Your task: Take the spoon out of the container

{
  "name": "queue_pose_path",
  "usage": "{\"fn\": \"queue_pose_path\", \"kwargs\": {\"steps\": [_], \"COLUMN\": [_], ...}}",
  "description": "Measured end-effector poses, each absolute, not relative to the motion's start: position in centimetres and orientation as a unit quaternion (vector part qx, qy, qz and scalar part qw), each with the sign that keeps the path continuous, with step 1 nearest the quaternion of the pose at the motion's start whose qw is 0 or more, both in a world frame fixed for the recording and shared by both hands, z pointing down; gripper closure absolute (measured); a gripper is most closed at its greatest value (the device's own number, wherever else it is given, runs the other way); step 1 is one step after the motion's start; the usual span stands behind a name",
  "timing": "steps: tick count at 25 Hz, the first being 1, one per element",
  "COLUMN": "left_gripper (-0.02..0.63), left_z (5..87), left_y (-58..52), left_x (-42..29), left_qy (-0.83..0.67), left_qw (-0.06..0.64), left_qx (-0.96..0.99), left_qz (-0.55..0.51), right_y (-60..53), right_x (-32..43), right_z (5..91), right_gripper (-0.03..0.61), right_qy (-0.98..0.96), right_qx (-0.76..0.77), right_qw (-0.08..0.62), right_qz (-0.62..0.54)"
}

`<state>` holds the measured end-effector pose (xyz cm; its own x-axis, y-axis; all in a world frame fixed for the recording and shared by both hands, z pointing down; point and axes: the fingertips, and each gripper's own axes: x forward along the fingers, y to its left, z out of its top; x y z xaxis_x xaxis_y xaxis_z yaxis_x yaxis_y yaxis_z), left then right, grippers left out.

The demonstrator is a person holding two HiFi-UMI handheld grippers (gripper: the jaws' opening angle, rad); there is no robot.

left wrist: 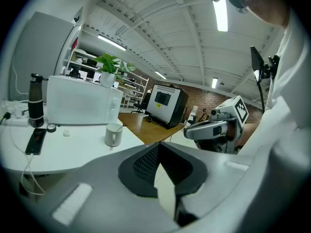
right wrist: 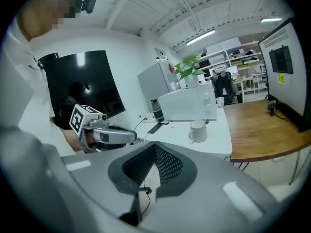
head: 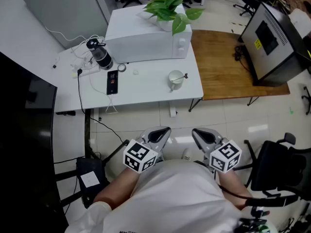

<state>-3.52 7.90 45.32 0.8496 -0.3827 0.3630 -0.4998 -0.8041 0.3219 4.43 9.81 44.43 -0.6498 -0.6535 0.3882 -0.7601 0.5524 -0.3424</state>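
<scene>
A white cup (head: 175, 80) stands on the white table (head: 146, 89), near its front right corner. A spoon (head: 181, 75) rests in it, handle sticking out to the right. The cup also shows in the left gripper view (left wrist: 113, 134) and in the right gripper view (right wrist: 198, 131). My left gripper (head: 163, 132) and right gripper (head: 198, 133) hang side by side over the floor, close to my body and well short of the table. Both are shut with nothing between their pads (left wrist: 146, 161) (right wrist: 165, 163).
On the table sit a white microwave (head: 146, 40) with a plant (head: 170, 8) on top, a black bottle (head: 100, 55), a phone (head: 112, 81) and cables. A wooden table (head: 228, 67) adjoins on the right, bearing a black cabinet (head: 272, 40). A black chair (head: 282, 164) stands at my right.
</scene>
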Motion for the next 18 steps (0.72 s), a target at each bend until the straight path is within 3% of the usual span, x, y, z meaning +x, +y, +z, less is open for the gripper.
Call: {"fn": "queue_pose_path", "kwargs": {"steps": [18], "left_gripper": [0.609], "left_z": [46.9], "left_y": [6.1], "left_x": [-8.0], "left_qy": [-0.198], "left_qw": [0.221], "left_qx": [0.943], "left_qz": [0.148], "right_y": [7.6], "right_x": [0.2], "right_z": [44.8], "right_gripper": [0.571], "right_qy": [-0.858], "right_qx": [0.438], "right_qw": [0.110], "right_qz": [0.244]}}
